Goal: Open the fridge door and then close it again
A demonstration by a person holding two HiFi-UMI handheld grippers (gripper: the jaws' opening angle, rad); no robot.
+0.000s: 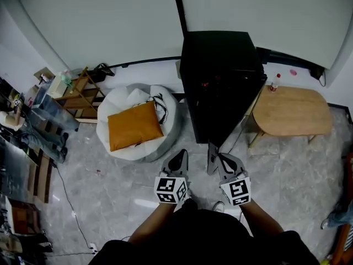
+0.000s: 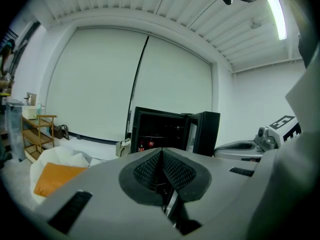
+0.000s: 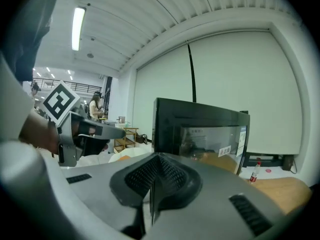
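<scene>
**A:** Where's the fridge?

**B:** The fridge [image 1: 218, 65] is straight ahead of us, its back to the wall [image 1: 99, 26]. Its door [image 2: 206, 131] stands open on the fridge's right as we face it. We see bottles [image 2: 141, 146] on a shelf inside.

**A:** And our grippers?

**B:** Both hang in front of the fridge, short of it, touching nothing. Our left gripper [image 2: 162, 160] has its jaws pressed together with nothing between them. Our right gripper [image 3: 155, 170], facing the door's glass, is closed the same way.

**A:** Around the fridge?

**B:** Left of the fridge is a white beanbag [image 1: 124, 101] with an orange cushion [image 1: 134, 126] on it, and farther left a wooden rack [image 1: 83, 95]. Right of the fridge is a wooden table [image 1: 295, 115], with a small bottle [image 1: 274, 83] at the corner nearest the fridge.
</scene>
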